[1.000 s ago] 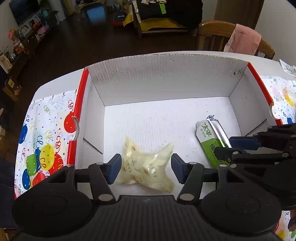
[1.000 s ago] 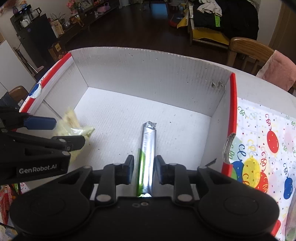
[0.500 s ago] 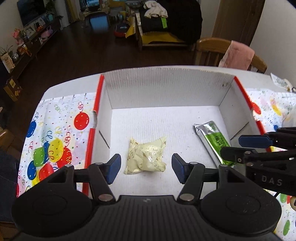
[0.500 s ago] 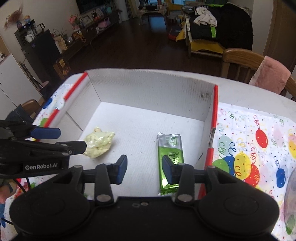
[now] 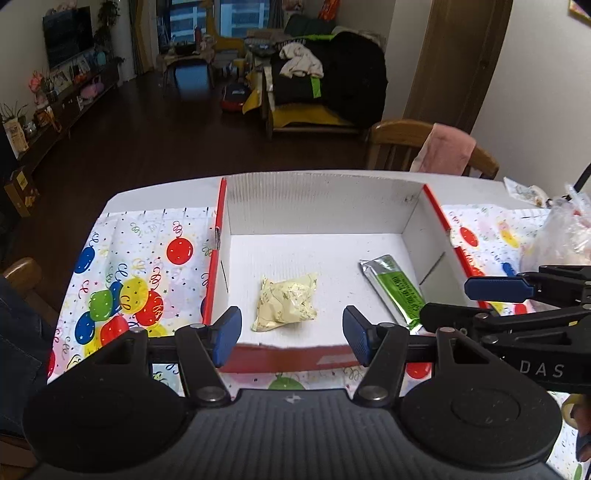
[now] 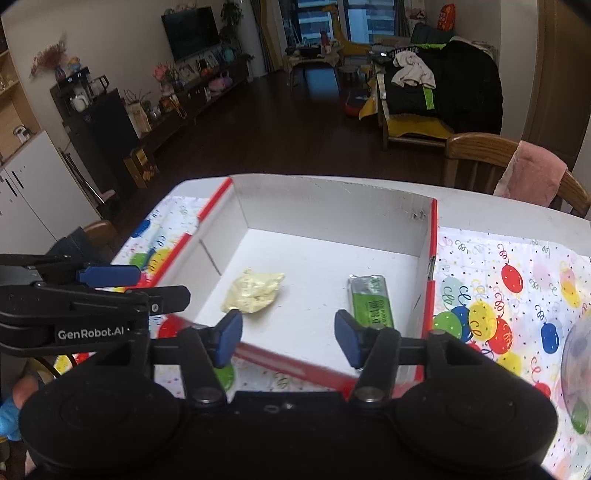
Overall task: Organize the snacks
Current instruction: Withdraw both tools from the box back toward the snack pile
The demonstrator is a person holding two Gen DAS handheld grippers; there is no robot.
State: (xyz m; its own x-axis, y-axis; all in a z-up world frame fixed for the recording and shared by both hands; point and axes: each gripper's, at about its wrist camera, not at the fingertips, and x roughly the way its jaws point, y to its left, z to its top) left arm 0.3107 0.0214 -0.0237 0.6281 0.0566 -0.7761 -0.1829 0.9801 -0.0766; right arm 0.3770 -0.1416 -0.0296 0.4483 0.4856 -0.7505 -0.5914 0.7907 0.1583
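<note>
White table [image 5: 147, 195] under balloon-print cloth [image 5: 140, 258]; dark wood floor [image 5: 147, 140] beyond.

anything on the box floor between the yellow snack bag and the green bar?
Nothing: between the yellow snack bag and the green snack bar only bare white box floor shows, in both wrist views.

I was in a lived-in home living room: a wall television [image 6: 191, 32] hung above a long low cabinet [image 6: 192, 96] crowded with flowers and toys, clothes were heaped on a seat [image 5: 325, 79], and a wooden chair [image 6: 476, 158] stood at the balloon-print tablecloth [image 6: 517, 280].
</note>
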